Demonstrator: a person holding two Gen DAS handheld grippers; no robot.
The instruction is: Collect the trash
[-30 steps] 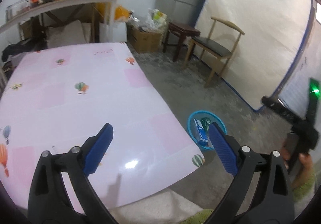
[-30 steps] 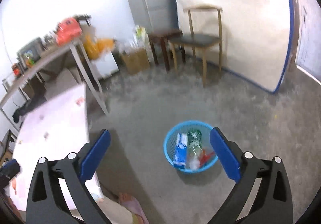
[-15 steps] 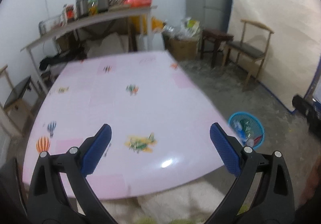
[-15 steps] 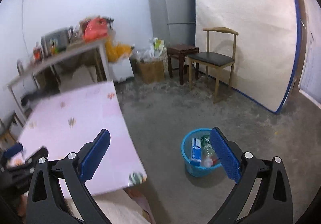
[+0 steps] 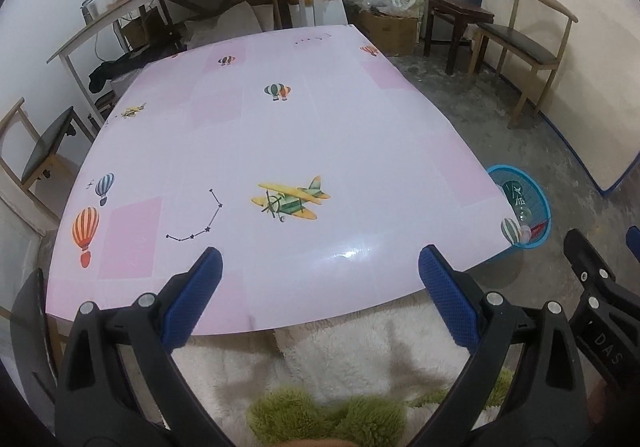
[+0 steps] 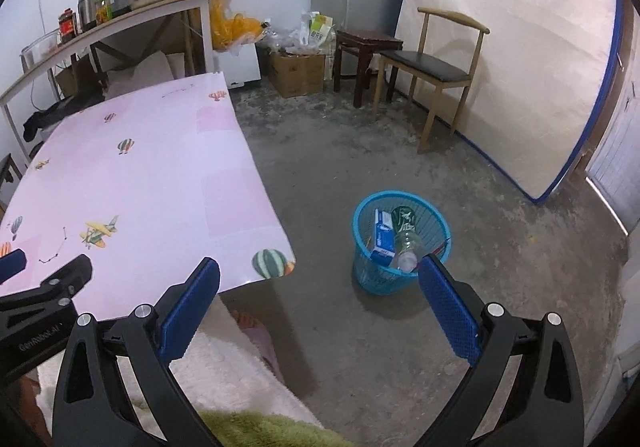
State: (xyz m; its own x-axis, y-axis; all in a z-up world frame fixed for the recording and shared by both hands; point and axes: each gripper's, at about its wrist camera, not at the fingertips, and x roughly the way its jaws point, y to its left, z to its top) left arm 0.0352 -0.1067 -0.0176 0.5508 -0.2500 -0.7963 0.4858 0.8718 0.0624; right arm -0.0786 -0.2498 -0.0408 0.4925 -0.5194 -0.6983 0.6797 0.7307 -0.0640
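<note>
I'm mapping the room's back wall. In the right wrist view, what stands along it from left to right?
Long shelf table → white appliance → cardboard box → dark wooden stool → wooden chair.

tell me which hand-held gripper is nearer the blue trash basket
Right. The right hand-held gripper hangs over the floor beside the blue trash basket; the left hand-held gripper is over the table, farther off.
</note>
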